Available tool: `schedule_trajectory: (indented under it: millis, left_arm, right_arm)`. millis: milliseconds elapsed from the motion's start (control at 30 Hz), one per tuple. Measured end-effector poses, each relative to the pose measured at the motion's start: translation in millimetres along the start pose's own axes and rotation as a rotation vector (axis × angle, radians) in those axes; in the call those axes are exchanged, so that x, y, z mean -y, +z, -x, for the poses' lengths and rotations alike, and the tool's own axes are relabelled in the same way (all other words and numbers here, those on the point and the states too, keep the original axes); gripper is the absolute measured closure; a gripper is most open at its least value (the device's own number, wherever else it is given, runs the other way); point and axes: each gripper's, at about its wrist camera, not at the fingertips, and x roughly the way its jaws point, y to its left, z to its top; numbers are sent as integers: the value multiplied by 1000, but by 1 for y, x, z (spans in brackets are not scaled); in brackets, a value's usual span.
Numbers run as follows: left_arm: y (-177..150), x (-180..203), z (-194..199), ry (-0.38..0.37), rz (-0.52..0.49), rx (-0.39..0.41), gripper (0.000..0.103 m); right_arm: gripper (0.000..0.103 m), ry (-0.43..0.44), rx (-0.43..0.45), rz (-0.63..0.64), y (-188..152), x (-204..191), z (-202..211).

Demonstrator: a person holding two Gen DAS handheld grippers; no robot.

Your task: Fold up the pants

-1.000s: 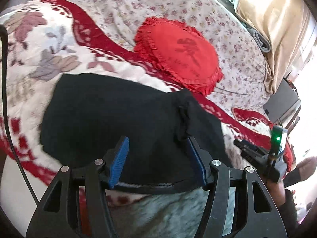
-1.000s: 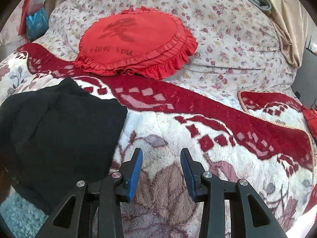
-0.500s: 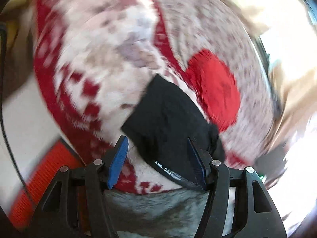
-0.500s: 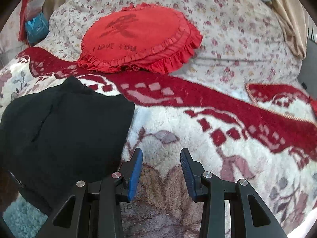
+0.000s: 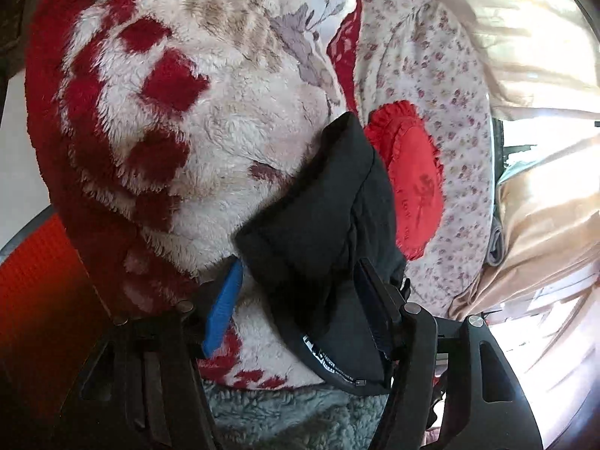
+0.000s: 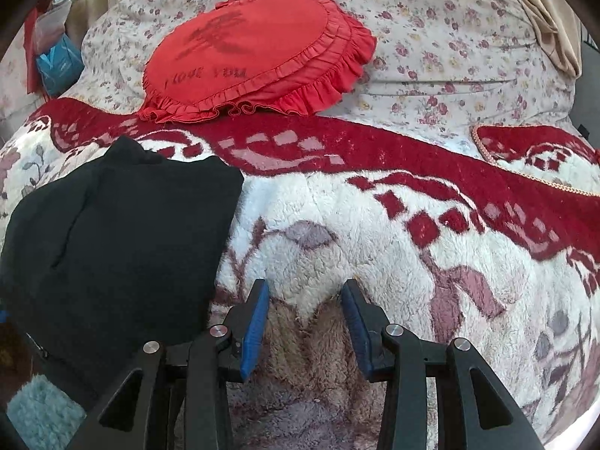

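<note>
The black pants lie folded into a compact bundle on a red and white fleece blanket. In the left wrist view my left gripper is open, its jaws wide apart over the near end of the bundle, where a white-lettered waistband label shows. In the right wrist view the pants lie at the left. My right gripper is open and empty over bare blanket, just right of the pants.
A round red frilled cushion lies behind the pants on a floral bedsheet. Beige cloth hangs at the far right. A red mat shows beyond the bed's edge.
The left gripper's view has swung and rolled sharply, so the pants now run away from it lengthwise. The right gripper has drifted slightly closer to the blanket. The pants lie unmoved.
</note>
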Motion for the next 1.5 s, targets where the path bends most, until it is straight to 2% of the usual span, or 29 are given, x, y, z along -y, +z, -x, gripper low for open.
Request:
schedule_trajectory:
  millis: [67, 167, 267, 333, 400, 500, 567, 633, 700, 767, 800, 867, 967, 1033, 1133, 1200, 1300, 1367, 1400, 1500]
  left_arm:
    - [0, 1, 0, -17, -4, 3, 41]
    - [0, 4, 7, -88, 21, 5, 42]
    - [2, 12, 16, -146, 35, 21, 52]
    - [3, 18, 21, -160, 16, 29, 53]
    - [4, 19, 19, -123, -24, 36, 53]
    - [6, 11, 12, -71, -27, 50, 55]
    - [6, 11, 11, -60, -38, 59, 66]
    - [7, 13, 10, -20, -70, 67, 82]
    - [6, 19, 9, 54, -113, 80, 88]
    - [-1, 36, 9, 147, -213, 110, 89]
    - [-9, 55, 10, 203, -318, 139, 90]
    - [-25, 88, 9, 265, -503, 181, 90]
    - [-43, 142, 2, 240, -730, 192, 90]
    - [-57, 181, -9, 190, -864, 178, 90]
    - [-94, 236, -40, 106, -1065, 99, 90]
    - [-128, 262, -69, 53, -1205, 14, 90]
    - [-173, 275, -113, 9, -1346, -177, 90]
    - [-197, 273, -136, 16, -1438, -287, 90]
    - [-209, 268, -149, 52, -1490, -343, 90]
    - [-220, 253, -166, 116, -1540, -457, 88]
  right_arm:
    - [64, -1, 0, 2, 0, 0, -1]
    - [63, -4, -1, 4, -1, 0, -1]
    - [63, -3, -1, 5, -1, 0, -1]
    - [63, -4, 0, 5, -1, 0, -1]
    - [63, -5, 0, 6, -1, 0, -1]
    - [62, -6, 1, 8, -1, 0, -1]
    - [62, -6, 1, 8, -1, 0, -1]
    - [61, -8, 2, 10, -1, 0, -2]
    - [61, -9, 0, 9, -2, 0, -2]
    - [61, -12, 0, 11, -2, -1, -2]
    - [61, -13, 1, 13, -2, -1, -2]
    - [61, -7, 0, 9, -2, 0, -2]
    - [61, 12, -5, -15, -2, 3, -2]
    - [60, 28, -9, -34, -2, 6, -3]
    - [60, 30, -11, -35, -1, 5, -3]
    - [60, 33, -12, -38, -1, 6, -3]
    - [60, 56, -16, -61, -2, 10, -2]
    - [60, 77, -20, -81, -2, 15, -2]
    - [60, 87, -21, -90, -2, 17, -2]
    - [60, 112, -27, -106, -3, 22, -1]
